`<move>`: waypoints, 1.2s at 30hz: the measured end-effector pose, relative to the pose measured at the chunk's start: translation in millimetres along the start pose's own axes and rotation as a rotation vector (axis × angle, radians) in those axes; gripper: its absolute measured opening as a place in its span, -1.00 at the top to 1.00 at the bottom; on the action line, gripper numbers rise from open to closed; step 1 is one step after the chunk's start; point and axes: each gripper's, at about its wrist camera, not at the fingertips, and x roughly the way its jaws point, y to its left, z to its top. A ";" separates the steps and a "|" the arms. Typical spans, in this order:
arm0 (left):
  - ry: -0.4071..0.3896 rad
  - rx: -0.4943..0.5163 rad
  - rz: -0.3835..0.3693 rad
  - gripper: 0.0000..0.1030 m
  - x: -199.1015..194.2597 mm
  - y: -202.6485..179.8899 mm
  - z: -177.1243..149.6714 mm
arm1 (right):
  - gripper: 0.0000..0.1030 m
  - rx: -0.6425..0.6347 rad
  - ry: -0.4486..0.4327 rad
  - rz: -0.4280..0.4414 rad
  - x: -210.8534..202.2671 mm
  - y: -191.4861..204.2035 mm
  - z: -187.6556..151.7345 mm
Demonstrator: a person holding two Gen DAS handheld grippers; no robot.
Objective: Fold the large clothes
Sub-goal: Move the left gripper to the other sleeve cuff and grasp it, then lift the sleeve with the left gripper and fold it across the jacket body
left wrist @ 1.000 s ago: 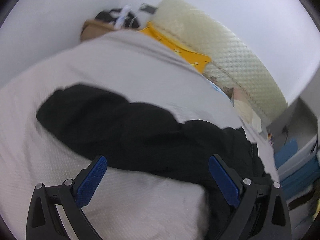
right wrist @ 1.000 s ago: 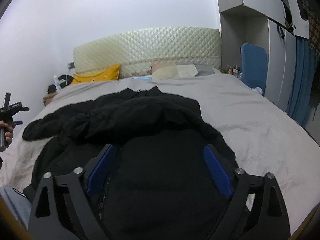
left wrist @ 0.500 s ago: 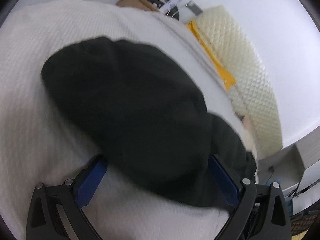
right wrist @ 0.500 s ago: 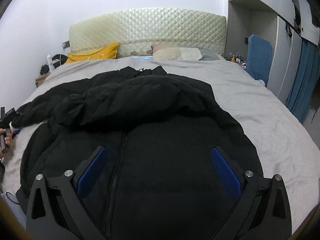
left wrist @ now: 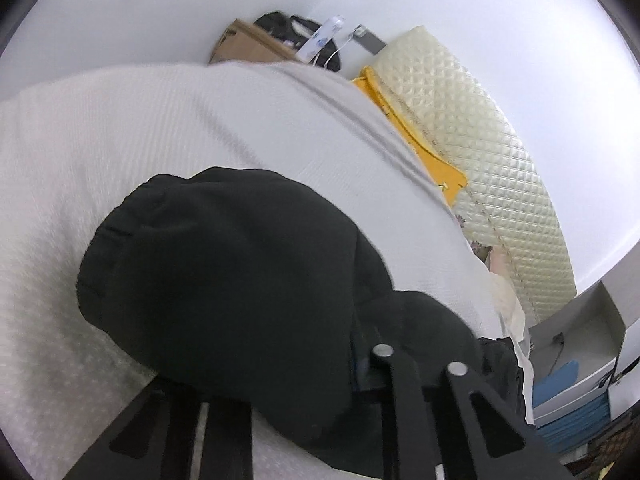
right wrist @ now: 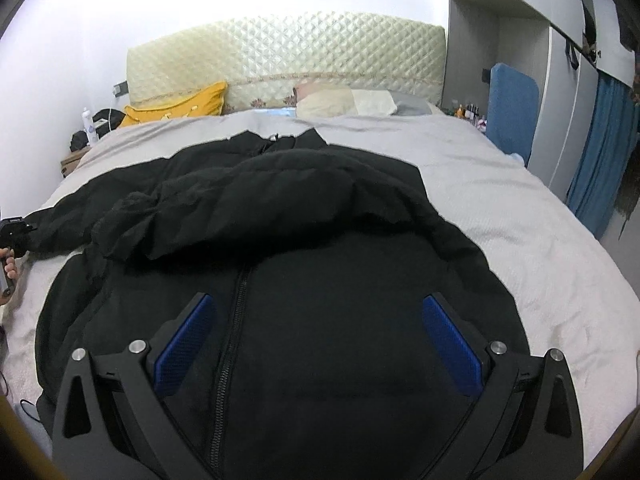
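Observation:
A large black zip-up jacket (right wrist: 320,280) lies spread on the grey bed (right wrist: 540,240), zipper up, one sleeve folded across its chest. Its other sleeve (left wrist: 224,280) reaches to the bed's left edge. My left gripper (left wrist: 312,392) is shut on this sleeve near the cuff; the cloth bulges over the fingers and hides the pads. It also shows small at the left edge of the right wrist view (right wrist: 16,232). My right gripper (right wrist: 316,344) is open and empty, hovering above the jacket's lower front, fingers either side of the zipper.
A quilted cream headboard (right wrist: 288,52) stands at the far end with a yellow pillow (right wrist: 176,106) and pale pillows (right wrist: 344,102). A nightstand with a bottle (right wrist: 90,128) sits far left. A wardrobe, blue panel (right wrist: 512,108) and blue curtain (right wrist: 600,152) stand right.
My left gripper has closed on the sleeve, which now bunches over its fingers. My right gripper has risen and pulled back a little over the jacket, still open.

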 end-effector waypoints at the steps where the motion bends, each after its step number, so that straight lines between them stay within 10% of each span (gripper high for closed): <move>1: -0.008 0.016 0.005 0.64 -8.2 -9.2 2.2 | -0.99 0.002 -0.008 0.006 -3.2 0.4 1.2; 18: -0.143 0.401 0.031 0.76 -137.8 -226.7 4.2 | -0.99 0.011 -0.106 0.100 -50.3 -30.5 10.3; 36: -0.197 0.762 -0.048 0.76 -191.1 -492.1 -119.8 | -1.00 0.018 -0.216 0.135 -92.3 -99.9 8.7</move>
